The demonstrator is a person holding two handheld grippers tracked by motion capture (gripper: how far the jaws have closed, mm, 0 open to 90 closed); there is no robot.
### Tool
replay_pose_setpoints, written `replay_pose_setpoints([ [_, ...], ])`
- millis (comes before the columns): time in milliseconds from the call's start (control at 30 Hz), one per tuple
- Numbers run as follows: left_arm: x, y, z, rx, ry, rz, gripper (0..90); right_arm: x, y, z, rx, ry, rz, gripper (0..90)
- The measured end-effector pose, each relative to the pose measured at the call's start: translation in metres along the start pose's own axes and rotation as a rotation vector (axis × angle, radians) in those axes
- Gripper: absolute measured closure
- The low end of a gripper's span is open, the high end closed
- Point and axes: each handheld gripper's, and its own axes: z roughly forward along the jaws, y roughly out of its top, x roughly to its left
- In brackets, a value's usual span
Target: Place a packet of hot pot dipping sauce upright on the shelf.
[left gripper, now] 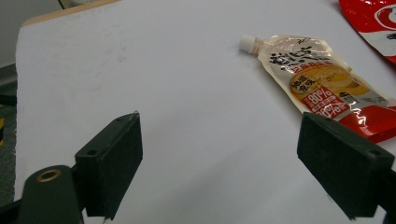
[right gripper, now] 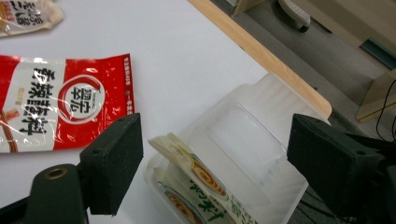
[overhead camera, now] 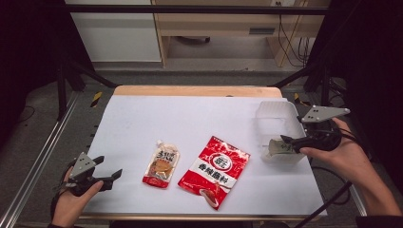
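**Packet sits in the tub**

We see our right hand-held gripper (right gripper: 212,158) spread wide, gripping nothing, above the green-printed packet (right gripper: 196,179) in the clear tub (overhead camera: 279,114) at three o'clock on the tabletop (overhead camera: 142,118). Our left hand-held gripper (left gripper: 219,168) gapes empty at eight o'clock.

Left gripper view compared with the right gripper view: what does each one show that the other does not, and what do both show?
Left gripper view alone: the spout of the yellow pouch. Right gripper view alone: a clear plastic tub holding a green-printed packet, and the table's wooden edge. Both: an open claw's black jaws, the white tabletop, the red packet and the yellow pouch.
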Motion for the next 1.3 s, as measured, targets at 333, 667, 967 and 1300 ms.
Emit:
replay_pose_setpoints([
  [333,-0.001,0.000,0.000,0.004,0.001,0.012,14.0,0.021,0.021,0.005,-0.030,0.000,-0.012,17.7],
  [667,-0.004,0.001,0.000,0.004,0.001,0.015,13.8,0.060,0.042,0.014,-0.039,0.024,-0.062,19.3],
  [967,-0.005,0.002,0.000,0.006,0.002,0.019,13.3,0.081,0.040,0.040,-0.008,0.059,-0.107,19.8],
  [1300,-0.006,0.002,0.001,0.006,0.000,0.025,13.3,0.098,0.038,0.058,0.002,0.089,-0.103,20.0],
])
